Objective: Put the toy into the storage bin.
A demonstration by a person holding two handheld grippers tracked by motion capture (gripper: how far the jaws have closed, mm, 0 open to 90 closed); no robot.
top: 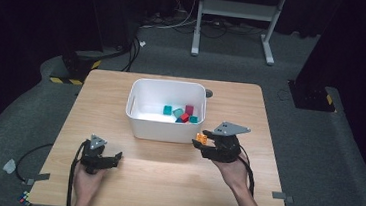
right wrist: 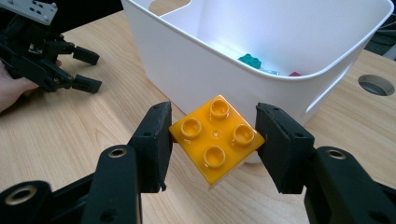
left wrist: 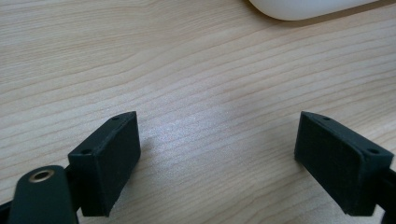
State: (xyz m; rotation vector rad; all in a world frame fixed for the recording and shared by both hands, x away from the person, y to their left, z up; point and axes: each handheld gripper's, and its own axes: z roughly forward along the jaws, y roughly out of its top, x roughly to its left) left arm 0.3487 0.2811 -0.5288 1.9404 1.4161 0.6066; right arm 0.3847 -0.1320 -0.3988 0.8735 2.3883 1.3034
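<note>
A yellow four-stud brick is pinched corner to corner between the jaws of my right gripper, lifted off the wooden table just in front of the white bin. From above, the same brick shows as an orange-yellow spot at the tips of that right gripper, close to the bin's front right corner. Inside the bin lie teal and red bricks. My left gripper rests at the front left of the table, jaws wide apart over bare wood with nothing between them.
The bin's near wall rises right behind the held brick. A round cable hole sits in the tabletop beside the bin. The left gripper lies farther off across the table. A desk frame stands on the floor beyond.
</note>
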